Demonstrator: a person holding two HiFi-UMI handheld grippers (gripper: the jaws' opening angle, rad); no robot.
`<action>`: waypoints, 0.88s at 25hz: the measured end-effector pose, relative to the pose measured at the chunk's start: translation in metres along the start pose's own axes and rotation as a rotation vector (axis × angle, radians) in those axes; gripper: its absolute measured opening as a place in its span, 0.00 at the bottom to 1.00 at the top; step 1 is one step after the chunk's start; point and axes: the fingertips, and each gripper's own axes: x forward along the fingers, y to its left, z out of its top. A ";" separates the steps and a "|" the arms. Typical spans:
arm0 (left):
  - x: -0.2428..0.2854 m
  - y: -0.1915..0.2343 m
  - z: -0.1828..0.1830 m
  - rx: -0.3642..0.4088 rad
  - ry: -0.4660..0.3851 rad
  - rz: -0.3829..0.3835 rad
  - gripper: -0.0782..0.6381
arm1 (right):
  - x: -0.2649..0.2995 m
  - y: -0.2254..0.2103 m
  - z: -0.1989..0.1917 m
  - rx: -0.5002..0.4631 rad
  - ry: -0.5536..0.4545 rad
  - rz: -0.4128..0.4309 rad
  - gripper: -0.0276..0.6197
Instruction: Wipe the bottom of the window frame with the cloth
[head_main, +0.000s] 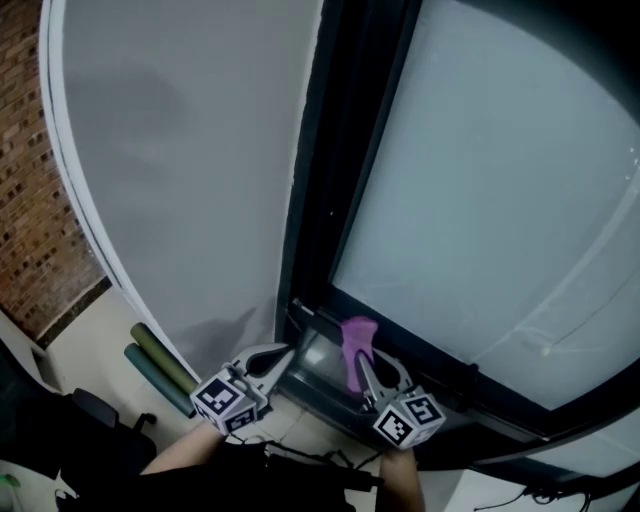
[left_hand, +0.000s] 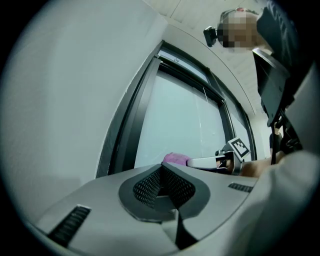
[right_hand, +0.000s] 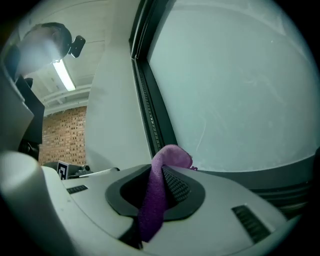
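The right gripper (head_main: 362, 362) has its fingers closed on the purple cloth (head_main: 355, 345). In the right gripper view the cloth (right_hand: 156, 196) runs as a strip down between the closed fingers. A rounded fold pokes out past the tips, so soft fabric rather than hard plastic would meet the window frame (head_main: 450, 375). The gripper is down by the frame's bottom rail, near the corner where the dark upright post meets it. That looks like a sensible starting end for a sweep along the rail. The fold sits right at the rail and the lower edge of the frosted glass (head_main: 480, 180), but no view settles whether it is actually pressing on the rail. The left gripper (head_main: 268, 360) has its fingers shut together with nothing between them. It sits just beside the right one on the wall side of the post, seemingly parked clear of the wiping path rather than helping. From the left gripper view the cloth (left_hand: 175, 158) shows just beyond the closed fingertips. Two green rolls (head_main: 155, 365) lie on the floor below the pale wall, apart from the work.
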 end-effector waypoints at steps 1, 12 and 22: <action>0.001 -0.001 0.000 -0.002 -0.003 0.000 0.11 | -0.003 0.001 -0.001 -0.019 0.005 -0.012 0.14; 0.019 0.003 -0.006 -0.002 -0.007 -0.007 0.11 | -0.029 -0.001 0.000 -0.080 -0.026 -0.056 0.14; 0.025 0.007 -0.010 0.002 0.022 -0.016 0.11 | -0.020 -0.002 -0.007 -0.080 -0.014 -0.052 0.14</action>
